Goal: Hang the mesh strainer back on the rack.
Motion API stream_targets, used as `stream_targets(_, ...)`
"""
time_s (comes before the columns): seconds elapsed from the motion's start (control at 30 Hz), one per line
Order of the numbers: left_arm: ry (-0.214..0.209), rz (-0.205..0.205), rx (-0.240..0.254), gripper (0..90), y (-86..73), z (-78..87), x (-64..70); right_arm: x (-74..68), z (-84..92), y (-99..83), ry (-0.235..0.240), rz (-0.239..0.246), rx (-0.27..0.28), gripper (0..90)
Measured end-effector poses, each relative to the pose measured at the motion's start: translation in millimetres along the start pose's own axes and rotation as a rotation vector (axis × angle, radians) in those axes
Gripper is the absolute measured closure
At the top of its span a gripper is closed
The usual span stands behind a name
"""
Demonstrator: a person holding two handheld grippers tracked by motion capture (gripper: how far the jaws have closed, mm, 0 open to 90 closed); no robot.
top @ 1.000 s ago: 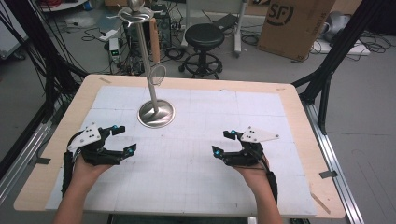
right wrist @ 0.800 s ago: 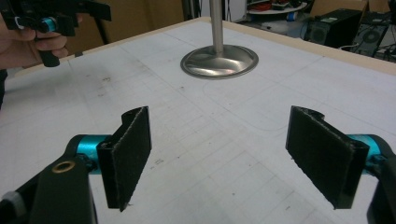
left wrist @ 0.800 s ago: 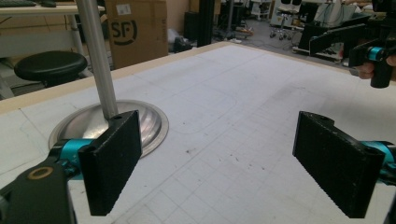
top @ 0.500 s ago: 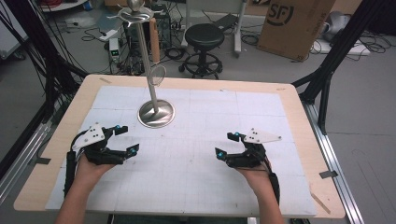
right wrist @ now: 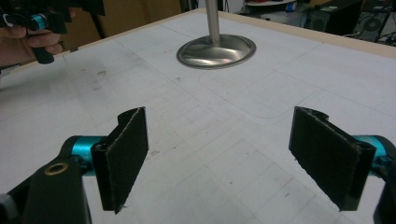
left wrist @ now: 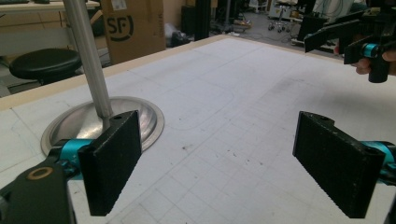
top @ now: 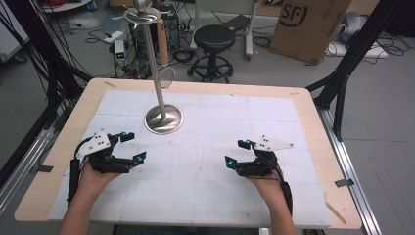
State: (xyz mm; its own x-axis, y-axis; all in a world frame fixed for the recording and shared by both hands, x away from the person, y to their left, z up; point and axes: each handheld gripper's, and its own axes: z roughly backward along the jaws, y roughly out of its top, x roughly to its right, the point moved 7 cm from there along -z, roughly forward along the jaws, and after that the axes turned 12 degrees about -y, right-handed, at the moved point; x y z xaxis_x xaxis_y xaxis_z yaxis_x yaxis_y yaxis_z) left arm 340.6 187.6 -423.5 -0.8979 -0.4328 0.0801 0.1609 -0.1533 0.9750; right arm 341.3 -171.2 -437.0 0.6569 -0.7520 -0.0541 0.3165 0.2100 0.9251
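Note:
A metal stand [top: 163, 119] with a round base and a tall pole rises at the back left of the white mat [top: 215, 117]; its top carries curved hooks [top: 142, 12]. My left gripper [top: 135, 145] hovers low over the mat just in front of the base, open and empty. Its own view has the jaws [left wrist: 215, 168] wide apart, the stand's base [left wrist: 74, 121] close behind the left one. My right gripper [top: 236, 152] is at the mat's right, open. Its jaws [right wrist: 219, 158] have just been opening, with nothing between them; the stand [right wrist: 216, 49] lies farther off.
The mat lies on a wooden table [top: 313, 117] edged with metal rails. Behind the table stand a black stool [top: 214, 39], a cardboard box [top: 308, 24] and tangled cables on the floor. Bare mat stretches between the two hands.

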Motion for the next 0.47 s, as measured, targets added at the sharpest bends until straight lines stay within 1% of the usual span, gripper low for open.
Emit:
stream_targets(0.17, -0.001, 0.002, 0.000, 16.0, -0.1, -0.3, 0.3, -0.8, -0.1, -0.4, 0.002, 0.005, -0.003, 19.1)
stream_targets(0.47, 0.003, 0.002, -0.005, 16.0, -1.1, -0.7, -1.2, -0.4, -1.2, -1.7, 0.004, -0.002, -0.010, 19.1)
